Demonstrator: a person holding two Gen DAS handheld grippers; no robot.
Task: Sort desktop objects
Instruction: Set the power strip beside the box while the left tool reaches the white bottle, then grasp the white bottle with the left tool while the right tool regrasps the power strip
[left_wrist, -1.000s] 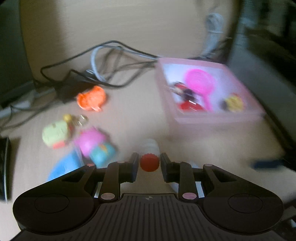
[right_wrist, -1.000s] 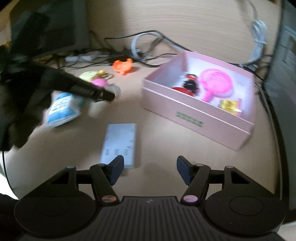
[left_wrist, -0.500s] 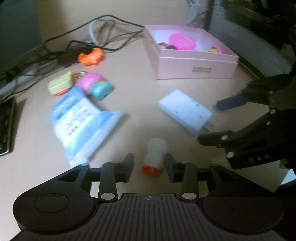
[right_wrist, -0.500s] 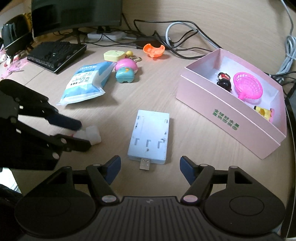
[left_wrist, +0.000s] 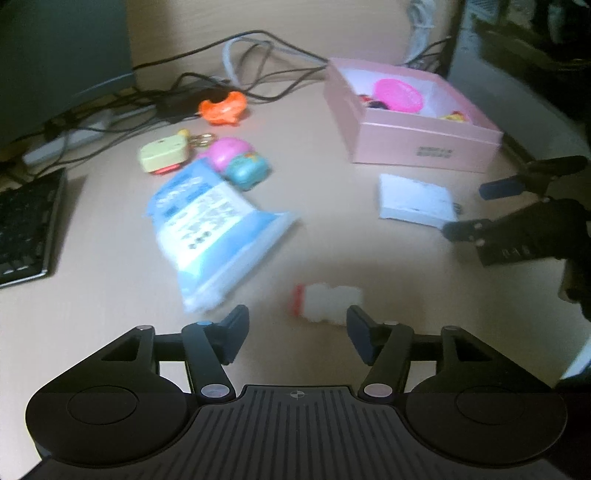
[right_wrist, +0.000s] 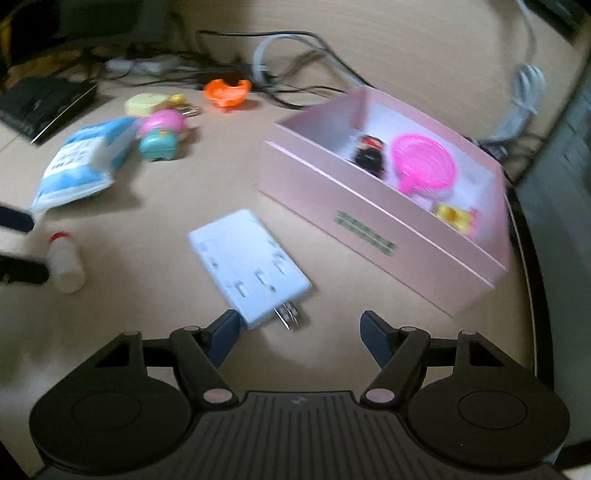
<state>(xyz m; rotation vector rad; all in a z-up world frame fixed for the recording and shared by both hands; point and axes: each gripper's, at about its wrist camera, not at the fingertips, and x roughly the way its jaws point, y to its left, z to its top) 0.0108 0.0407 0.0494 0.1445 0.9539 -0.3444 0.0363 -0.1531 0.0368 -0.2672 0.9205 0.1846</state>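
Note:
A small white bottle with a red cap (left_wrist: 325, 303) lies on its side on the desk, just ahead of my open left gripper (left_wrist: 297, 330); it also shows in the right wrist view (right_wrist: 66, 264). My right gripper (right_wrist: 299, 332) is open over the desk, its left finger beside the plug end of a white power adapter (right_wrist: 249, 266). The pink box (right_wrist: 369, 225) holds a pink scoop (right_wrist: 423, 166), a black-and-red figure and a yellow toy. A blue tissue pack (left_wrist: 214, 225), pink-and-teal toy (left_wrist: 240, 160), yellow keychain toy (left_wrist: 162, 157) and orange toy (left_wrist: 223, 107) lie loose.
Black and grey cables (left_wrist: 240, 70) run along the back of the desk. A black keyboard (left_wrist: 26, 229) sits at the left edge. A monitor stands at the back left. A dark wall or cabinet borders the right side.
The left gripper was shut on the red-capped bottle, set it down on the desk and opened wide. The bottle now lies free on its side. The right gripper moved closer to the white adapter.

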